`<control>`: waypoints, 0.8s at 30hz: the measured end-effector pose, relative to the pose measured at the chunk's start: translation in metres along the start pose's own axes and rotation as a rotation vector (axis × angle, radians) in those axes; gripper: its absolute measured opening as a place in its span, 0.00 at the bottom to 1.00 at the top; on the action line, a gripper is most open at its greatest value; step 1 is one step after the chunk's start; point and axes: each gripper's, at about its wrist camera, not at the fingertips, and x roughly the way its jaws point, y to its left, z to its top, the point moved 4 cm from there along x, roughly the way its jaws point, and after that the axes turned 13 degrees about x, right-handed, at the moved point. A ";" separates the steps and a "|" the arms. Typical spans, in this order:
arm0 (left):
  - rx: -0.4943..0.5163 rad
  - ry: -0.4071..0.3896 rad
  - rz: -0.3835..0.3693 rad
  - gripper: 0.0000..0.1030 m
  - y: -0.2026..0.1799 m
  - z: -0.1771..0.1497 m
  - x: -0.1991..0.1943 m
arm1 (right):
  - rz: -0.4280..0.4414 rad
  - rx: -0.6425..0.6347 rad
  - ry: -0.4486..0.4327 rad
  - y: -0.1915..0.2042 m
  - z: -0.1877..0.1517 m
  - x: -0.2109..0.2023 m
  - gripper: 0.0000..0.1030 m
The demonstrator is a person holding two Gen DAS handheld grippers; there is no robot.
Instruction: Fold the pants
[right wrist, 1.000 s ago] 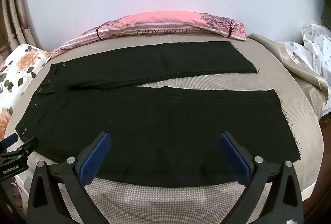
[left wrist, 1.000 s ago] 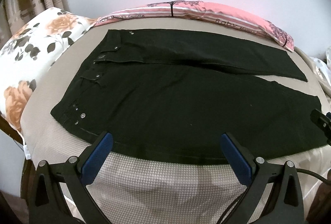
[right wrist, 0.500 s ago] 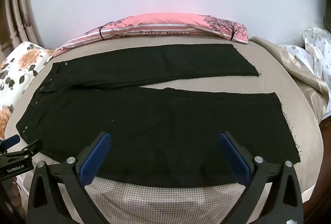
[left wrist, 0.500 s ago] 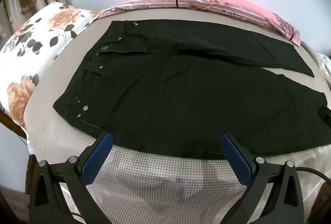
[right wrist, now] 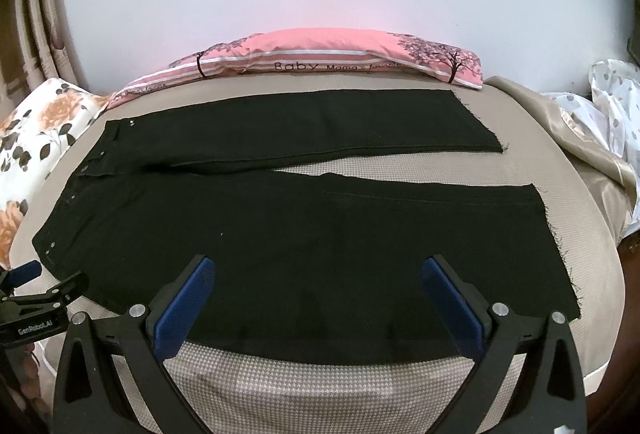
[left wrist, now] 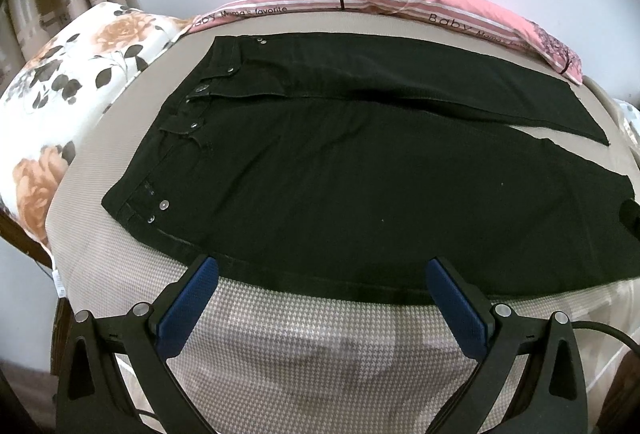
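The black denim pants (left wrist: 360,169) lie flat and unfolded on the beige houndstooth-covered bed (left wrist: 312,346), waistband toward the left, the two legs running to the right and parting in a narrow wedge that shows bed cover between them; no fold has been made yet. Over the last second the left view has drawn back and swung a little, so the near outer seam now sits lower and more of the waistband corner with its metal rivets (left wrist: 157,211) shows, while the right view has barely altered; the cloth itself has not moved. The left tongs (left wrist: 322,268) hover spread wide, level with the near edge of the near leg close to the hip; the right tongs (right wrist: 318,266) hover equally spread over the same leg farther toward the hem, neither pinching anything; the left tool (right wrist: 36,298) shows at the right view's left edge. This reads as lining up for a first grasp of the near leg's edge, probably to carry it over the far leg. Beyond lie a pink striped pillow (right wrist: 320,53), a floral pillow (left wrist: 64,105) and rumpled spotted white fabric (right wrist: 616,101).
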 end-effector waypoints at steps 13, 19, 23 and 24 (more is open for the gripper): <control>-0.004 0.000 0.005 1.00 0.002 0.000 0.000 | 0.005 0.012 0.001 -0.003 0.001 0.001 1.00; -0.002 0.002 0.003 1.00 0.002 0.000 0.001 | 0.004 0.016 -0.002 -0.003 0.001 0.001 1.00; 0.001 0.000 -0.007 1.00 0.004 0.003 0.003 | 0.019 0.022 -0.005 -0.003 0.002 0.001 1.00; 0.005 -0.003 -0.011 1.00 0.005 0.005 0.003 | 0.026 0.024 -0.005 -0.002 0.002 0.001 1.00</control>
